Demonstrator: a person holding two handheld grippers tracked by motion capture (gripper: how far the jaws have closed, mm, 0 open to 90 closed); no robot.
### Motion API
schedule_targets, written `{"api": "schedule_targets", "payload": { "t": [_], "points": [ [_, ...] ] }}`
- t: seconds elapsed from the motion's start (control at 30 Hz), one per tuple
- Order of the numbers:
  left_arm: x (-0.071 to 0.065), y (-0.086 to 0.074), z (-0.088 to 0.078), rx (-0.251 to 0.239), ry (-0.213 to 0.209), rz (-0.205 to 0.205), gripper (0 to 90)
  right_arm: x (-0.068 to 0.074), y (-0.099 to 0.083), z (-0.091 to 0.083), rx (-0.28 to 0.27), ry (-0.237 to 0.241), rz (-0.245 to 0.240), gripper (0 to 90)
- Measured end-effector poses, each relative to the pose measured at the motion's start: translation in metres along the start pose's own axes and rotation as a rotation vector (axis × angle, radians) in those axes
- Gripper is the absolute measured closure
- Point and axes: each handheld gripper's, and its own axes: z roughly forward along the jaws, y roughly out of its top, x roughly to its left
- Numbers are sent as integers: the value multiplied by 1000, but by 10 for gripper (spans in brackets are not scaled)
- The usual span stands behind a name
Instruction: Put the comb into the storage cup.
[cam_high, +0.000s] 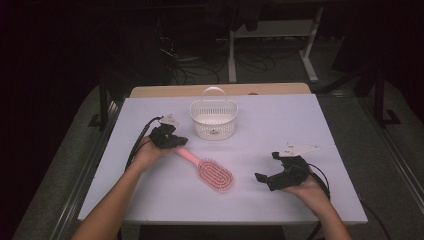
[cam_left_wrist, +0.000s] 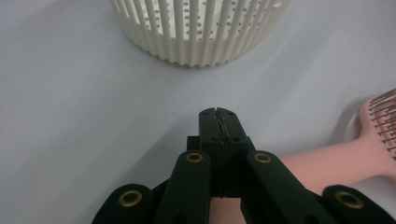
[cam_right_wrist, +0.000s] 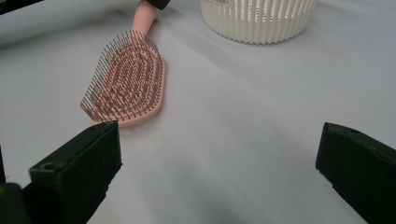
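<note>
Your left gripper (cam_high: 176, 141) sits over the end of the handle of the pink hairbrush (cam_high: 210, 170), and in the left gripper view its jaws stand together, tip against tip, with nothing between them. The handle passes under and to the side of the jaws there, so I judge that the brush is not clamped; you would have to part the jaws before they can take it.

The hairbrush lies flat on the white table (cam_high: 300, 125) with the bristles up, about in the middle, and its handle points toward your left hand (cam_high: 147, 154). This is convenient: the handle is the narrow, smooth part, much easier to pinch than the wide bristled head.

The white basket (cam_high: 214, 119) stands upright just behind the left gripper, near the far edge, with its handle raised (the opening is free, as far as the high view shows). It is probably where the brush will go, so a short lift and carry would be enough.

Your right gripper (cam_high: 267, 167) rests low on the right side of the table with its jaws wide apart and holding nothing. It points toward the brush head, near it but not touching, maybe to steady the head if it slides.
</note>
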Motion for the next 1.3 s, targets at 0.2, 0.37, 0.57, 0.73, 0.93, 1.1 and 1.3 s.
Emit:
{"api": "schedule_targets", "payload": {
  "t": [0.2, 0.37, 0.57, 0.73, 0.93, 1.1, 1.3],
  "points": [
    [0, -1, 3, 24, 8, 8, 900, 0, 0, 0, 0, 0, 0, 0],
    [0, -1, 2, 33, 6, 9, 900, 0, 0, 0, 0, 0, 0, 0],
    [-1, -4, 1, 66, 6, 22, 900, 0, 0, 0, 1, 0, 1, 0],
    [-3, -5, -2, 95, -2, 33, 900, 0, 0, 0, -1, -1, 1, 0],
    [-6, -9, -6, 113, -13, 45, 900, 0, 0, 0, -1, -2, 1, 0],
    [-7, -13, -9, 117, -24, 41, 900, 0, 0, -1, -1, -3, 2, 0],
    [-9, -19, -14, 128, -38, 44, 900, 0, 0, -1, -2, -3, 2, 0]
  ]
}}
